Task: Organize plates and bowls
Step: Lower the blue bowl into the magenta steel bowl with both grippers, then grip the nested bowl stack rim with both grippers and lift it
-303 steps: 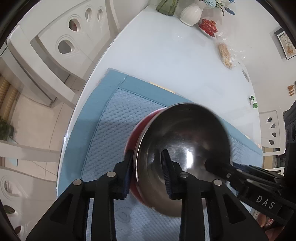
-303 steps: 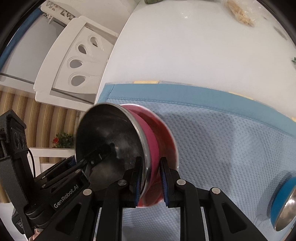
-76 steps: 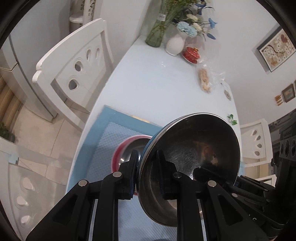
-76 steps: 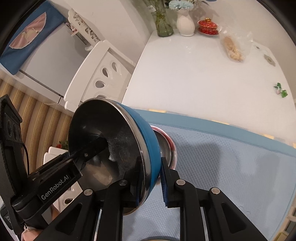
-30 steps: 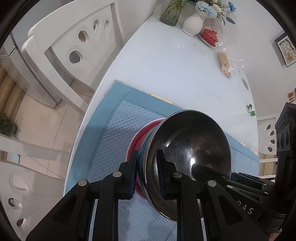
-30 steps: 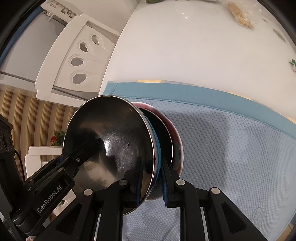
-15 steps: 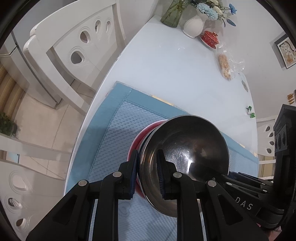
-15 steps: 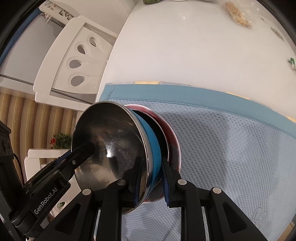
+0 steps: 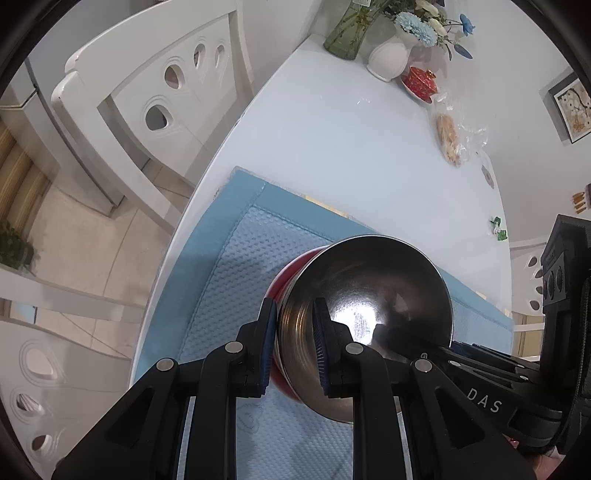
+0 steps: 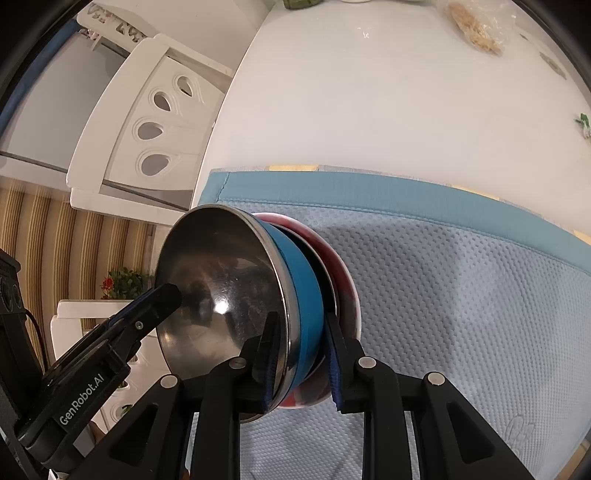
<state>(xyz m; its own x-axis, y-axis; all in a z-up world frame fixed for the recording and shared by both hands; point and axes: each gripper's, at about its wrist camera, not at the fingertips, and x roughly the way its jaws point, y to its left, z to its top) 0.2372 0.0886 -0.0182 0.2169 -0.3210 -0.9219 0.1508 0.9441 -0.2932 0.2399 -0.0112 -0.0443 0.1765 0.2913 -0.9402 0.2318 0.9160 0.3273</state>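
the blue bowl (image 10: pixel 301 295) sits nested in the red bowl (image 10: pixel 341 280) on the blue mat (image 10: pixel 461 280). the left gripper (image 9: pixel 294 341) pinches the blue bowl's near rim, while the right gripper (image 10: pixel 301 363) straddles the opposite rim, its jaws just easing apart and the pads barely off it.

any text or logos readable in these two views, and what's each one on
"DAS" on the right gripper body, seen from the left wrist.
"GenRobot.AI" on the left gripper body, seen from the right wrist.
Label on the glass vase: too small to read.
Faint print on the blue mat near its corner: a drawing, no legible letters.
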